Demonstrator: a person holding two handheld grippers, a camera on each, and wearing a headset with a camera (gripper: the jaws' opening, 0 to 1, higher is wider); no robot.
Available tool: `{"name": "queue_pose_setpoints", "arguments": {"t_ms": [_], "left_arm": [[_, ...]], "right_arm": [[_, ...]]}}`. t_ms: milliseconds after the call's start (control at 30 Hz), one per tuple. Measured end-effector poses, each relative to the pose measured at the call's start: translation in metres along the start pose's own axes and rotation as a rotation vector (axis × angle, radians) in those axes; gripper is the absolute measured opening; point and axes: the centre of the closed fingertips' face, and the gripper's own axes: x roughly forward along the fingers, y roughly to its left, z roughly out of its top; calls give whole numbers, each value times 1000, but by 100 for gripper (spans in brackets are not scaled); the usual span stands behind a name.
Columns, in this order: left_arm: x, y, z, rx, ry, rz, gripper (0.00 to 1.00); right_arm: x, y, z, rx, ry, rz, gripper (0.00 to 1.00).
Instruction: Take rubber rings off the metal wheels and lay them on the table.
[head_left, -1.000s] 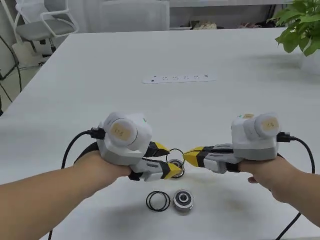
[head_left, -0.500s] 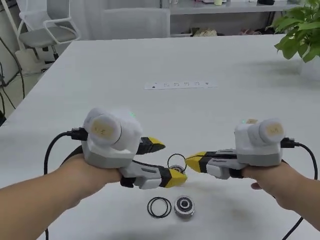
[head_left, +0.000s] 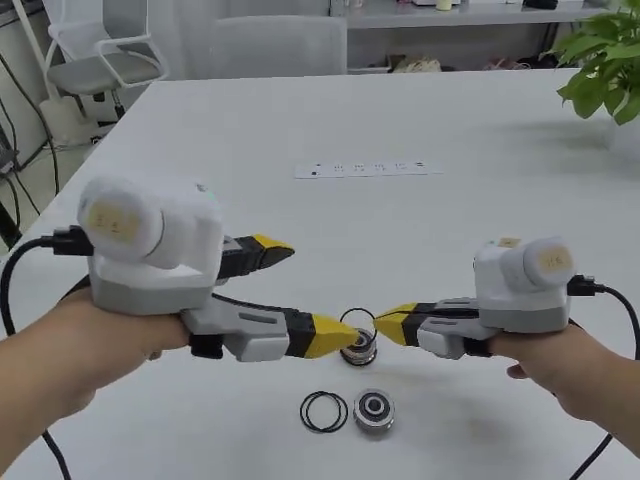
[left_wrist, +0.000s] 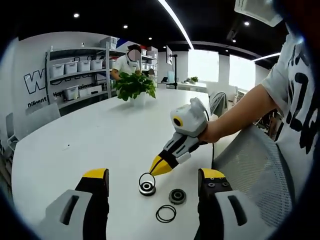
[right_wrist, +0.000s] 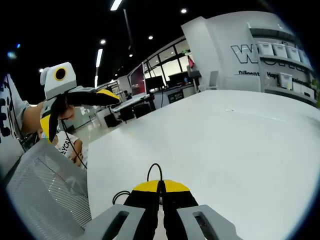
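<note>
My right gripper (head_left: 388, 323) is shut on a thin black rubber ring (head_left: 354, 321), pinching its edge. The ring (left_wrist: 146, 178) stands upright just above a metal wheel (left_wrist: 147, 189) on the white table; its lower edge reaches the wheel (head_left: 359, 349). My left gripper (head_left: 305, 292) is wide open and holds nothing; its lower jaw lies just left of that wheel. A second wheel (head_left: 373, 408) lies nearer me, with loose black rings (head_left: 323, 411) beside it on its left. In the right gripper view the ring (right_wrist: 154, 172) sticks up from the shut jaws.
A white power strip (head_left: 367, 169) lies mid-table. A potted plant (head_left: 605, 70) stands at the far right corner. Office chairs (head_left: 105, 55) stand beyond the far left edge. A cable (head_left: 20, 275) trails from the left gripper.
My left gripper has opened, let go of the wheel, and lifted back to the left. The right gripper has stayed shut on the ring.
</note>
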Motion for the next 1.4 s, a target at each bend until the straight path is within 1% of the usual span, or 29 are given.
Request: {"name": "queue_pose_setpoints", "arguments": {"t_ms": [267,333,500,633,767,900,1067,1133,1300,1400], "left_arm": [[-27,-1,14,-17,-31,27,79],[-34,-2,18,-21,-44,34,82],[-48,-8,21,-31,-55,43,87],[-56,-13,18,-36,-50,48,91],[-65,-14,16,-32,-44,67,94],[-75,-16,15,-35,-49,86,98],[-85,-18,13,-25,-43,106,99],[-88,-20,11,-21,-39,114,99],[-92,-25,0,-28,-9,112,99],[-94,-26,-4,-30,1,114,99]], "right_arm": [[1,3,-2,-9,11,12,0],[2,4,-3,-13,15,16,0],[4,7,-4,-18,22,25,0],[5,11,-6,-14,28,36,0],[8,15,-8,-14,38,53,0],[9,20,-10,-14,50,69,0],[12,27,-12,-10,64,93,0],[13,30,-13,-8,71,102,0],[15,38,-15,-3,88,132,0],[17,44,-19,8,106,156,0]]}}
